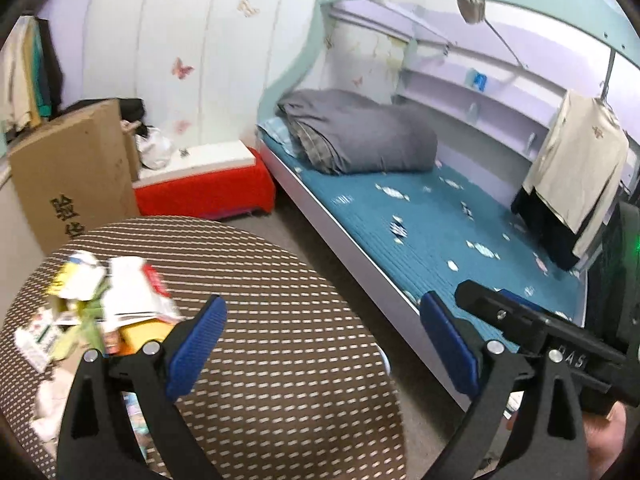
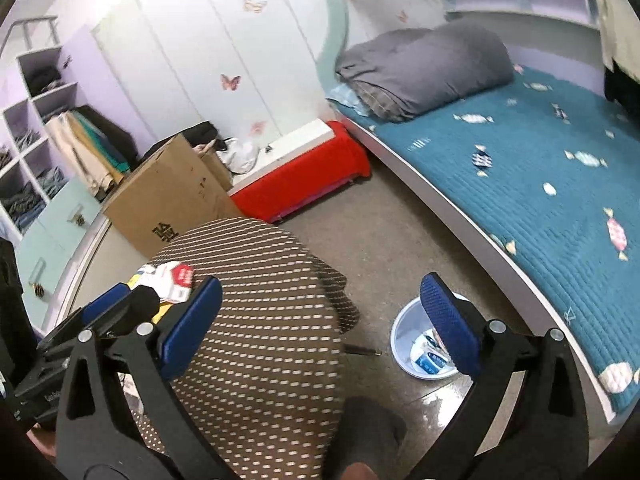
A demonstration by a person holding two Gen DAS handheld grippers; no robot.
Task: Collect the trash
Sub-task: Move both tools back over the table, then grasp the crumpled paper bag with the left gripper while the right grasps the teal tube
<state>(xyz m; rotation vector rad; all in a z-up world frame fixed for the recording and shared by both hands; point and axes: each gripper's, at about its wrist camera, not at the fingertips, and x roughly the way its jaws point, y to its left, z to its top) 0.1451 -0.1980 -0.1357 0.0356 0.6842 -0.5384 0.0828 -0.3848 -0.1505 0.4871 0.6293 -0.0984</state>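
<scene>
A heap of trash (image 1: pixel 100 312), wrappers, paper and small boxes, lies on the left part of a round table with a brown dotted cloth (image 1: pixel 288 344). My left gripper (image 1: pixel 324 344) is open and empty above the table, right of the heap. The right gripper's black body (image 1: pixel 536 328) shows at the right of the left wrist view. In the right wrist view, my right gripper (image 2: pixel 320 328) is open and empty over the table's edge (image 2: pixel 272 320). A white bin (image 2: pixel 424 344) with some packets in it stands on the floor between table and bed. Some trash (image 2: pixel 172 280) shows at the table's far left.
A bed with a teal cover (image 2: pixel 540 168) and folded grey quilt (image 2: pixel 424 68) runs along the right. A red bench (image 2: pixel 304 176) and a cardboard box (image 2: pixel 168 196) stand beyond the table. Shelves with clothes (image 2: pixel 36 140) are at the left. A shirt (image 1: pixel 580 176) hangs over the bed.
</scene>
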